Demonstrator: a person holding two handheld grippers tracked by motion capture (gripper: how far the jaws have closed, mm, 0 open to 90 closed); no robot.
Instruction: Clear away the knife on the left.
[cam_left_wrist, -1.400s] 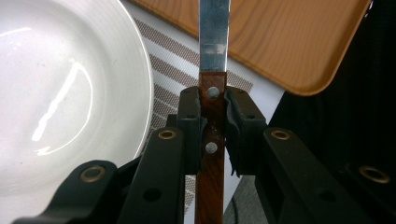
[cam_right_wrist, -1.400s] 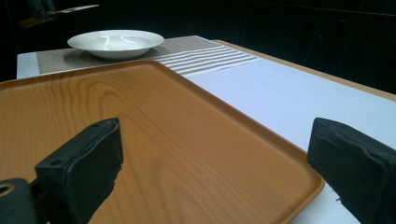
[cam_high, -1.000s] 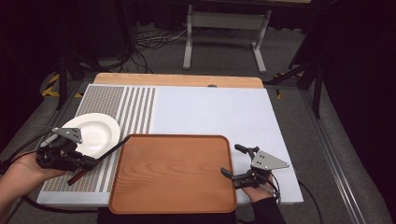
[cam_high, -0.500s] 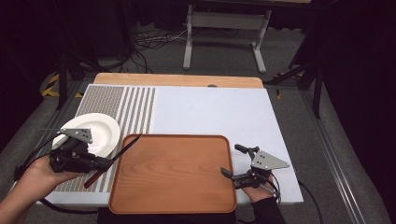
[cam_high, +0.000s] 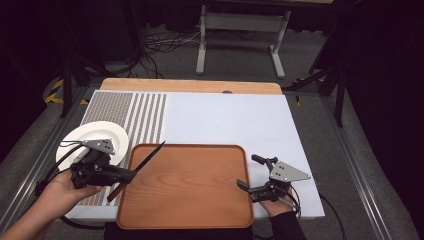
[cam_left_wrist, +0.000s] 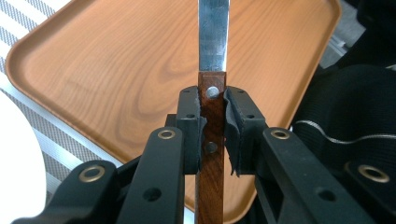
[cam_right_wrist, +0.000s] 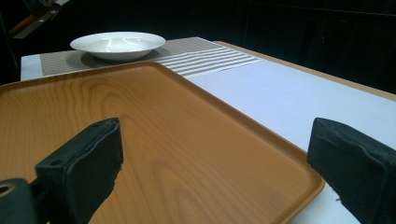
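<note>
At lower left of the high view, left tool (cam_high: 125, 175) clenched on knife (cam_high: 145, 160) by its wooden handle, blade angled over tray (cam_high: 185, 220) edge, probably for laying down; right tool (cam_high: 252, 172) released, idle beside tray.

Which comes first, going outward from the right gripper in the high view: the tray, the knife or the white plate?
From the right gripper:
1. Tray: right beside it, its right edge by the open jaws.
2. Knife: across the tray, over its left edge, held in the left gripper.
3. White plate: farthest, on the striped mat at far left.
</note>
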